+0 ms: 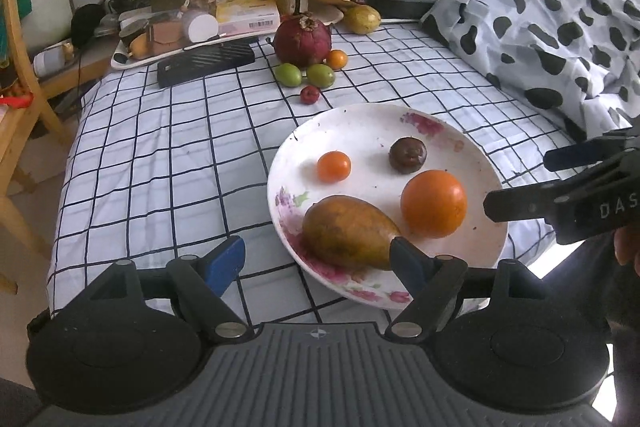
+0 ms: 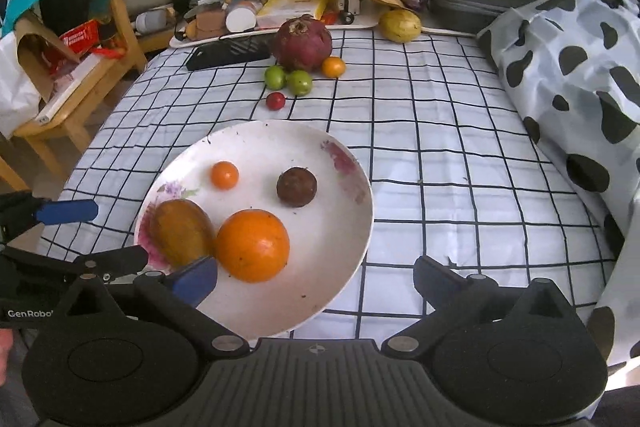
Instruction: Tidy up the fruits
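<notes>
A white flowered plate (image 1: 360, 131) (image 2: 340, 227) on the checked cloth holds a brown mango (image 1: 348, 231) (image 2: 182, 231), a big orange (image 1: 434, 203) (image 2: 252, 245), a small orange fruit (image 1: 334, 167) (image 2: 225, 175) and a dark round fruit (image 1: 408, 155) (image 2: 297, 187). Further back lie a pomegranate (image 1: 303, 39) (image 2: 303, 45), two green fruits (image 1: 288, 74) (image 2: 299, 82), a small orange (image 1: 337, 59) (image 2: 333, 67), a red berry (image 1: 310, 94) (image 2: 275, 100) and a yellow mango (image 1: 362, 19) (image 2: 400, 25). My left gripper (image 1: 320, 259) is open and empty at the plate's near left rim. My right gripper (image 2: 316, 275) is open and empty over the plate's near edge.
A black flat device (image 1: 206, 61) (image 2: 230, 53) and a cluttered tray (image 1: 132, 57) lie at the back. A cow-print blanket (image 1: 560, 27) (image 2: 580, 87) piles on the right. A wooden chair (image 2: 80, 87) stands left of the bed.
</notes>
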